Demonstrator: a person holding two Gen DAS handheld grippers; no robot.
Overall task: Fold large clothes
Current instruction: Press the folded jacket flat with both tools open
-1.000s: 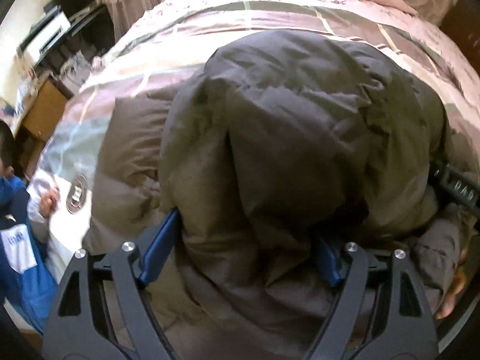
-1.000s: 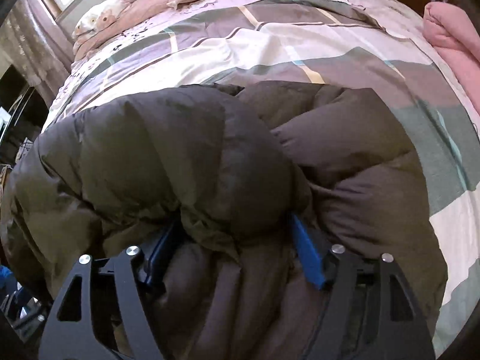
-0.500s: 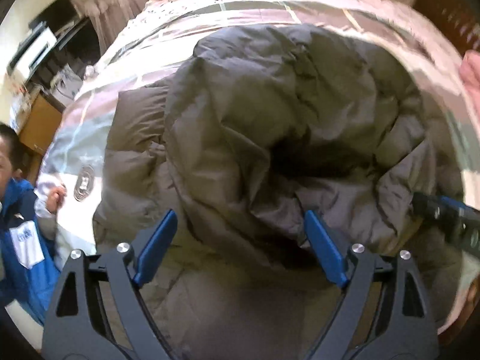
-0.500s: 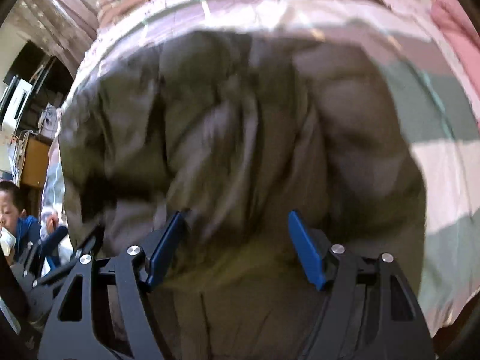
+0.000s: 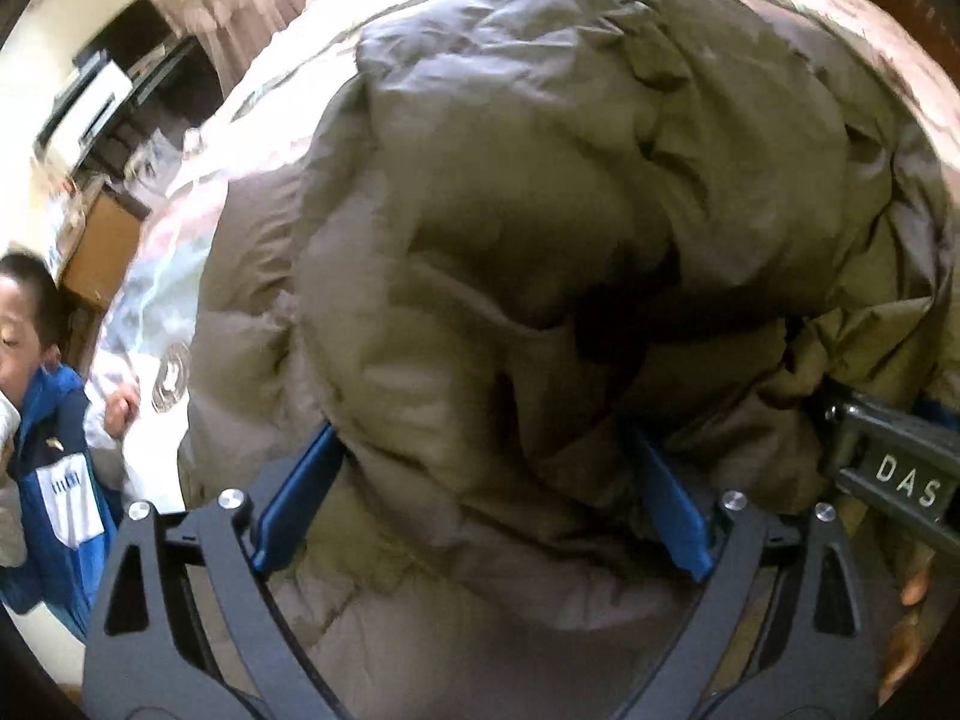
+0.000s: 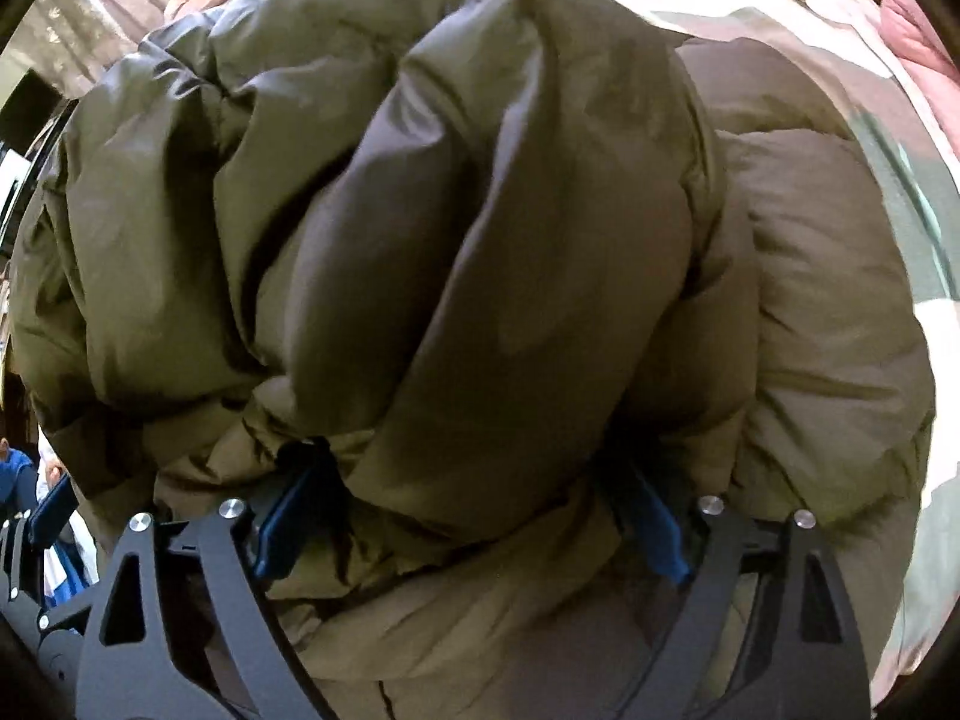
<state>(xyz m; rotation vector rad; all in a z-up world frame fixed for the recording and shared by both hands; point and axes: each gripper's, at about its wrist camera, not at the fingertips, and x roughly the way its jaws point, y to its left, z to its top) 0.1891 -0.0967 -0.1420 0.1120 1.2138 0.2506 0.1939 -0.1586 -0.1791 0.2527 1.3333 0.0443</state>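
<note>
Currently the olive puffer jacket sits bunched on the patterned bedspread, filling both views. Left gripper: blue fingers spread wide, a thick fold of jacket bulging between them. Right gripper: same, fingers apart with padded fabric pressed between. Child in blue stands at the bed's left edge.

light: soft daylight, upper left | blur: slight motion | edges: fisheye-warped, vignetted
</note>
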